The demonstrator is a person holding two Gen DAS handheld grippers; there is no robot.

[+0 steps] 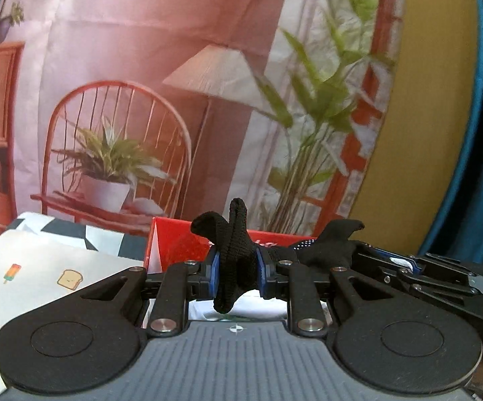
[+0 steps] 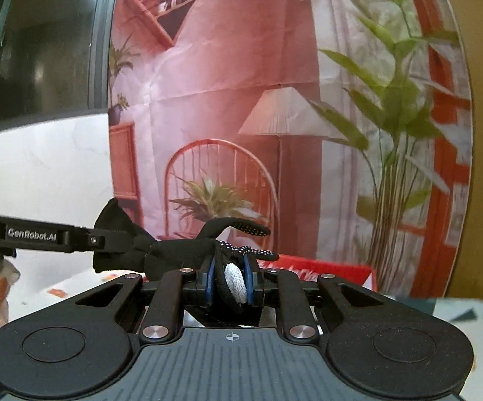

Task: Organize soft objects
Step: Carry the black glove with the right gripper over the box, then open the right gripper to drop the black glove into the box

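A black knit glove (image 1: 234,260) with white grip dots is held stretched between both grippers above a red box (image 1: 177,244). My left gripper (image 1: 238,267) is shut on the glove's cuff end, which bunches up between the blue pads. My right gripper (image 2: 231,279) is shut on the glove's finger end (image 2: 188,250), where a white patch shows between the pads. The right gripper also shows at the right of the left wrist view (image 1: 405,267), and the left gripper enters the right wrist view from the left (image 2: 101,240). The red box also shows in the right wrist view (image 2: 325,269).
A printed backdrop (image 1: 174,100) with a chair, lamp and plants hangs close behind. A white sheet with small pictures (image 1: 40,277) and a black-and-white patterned sheet (image 1: 84,234) lie left of the box. A yellow and a blue surface (image 1: 442,133) stand at right.
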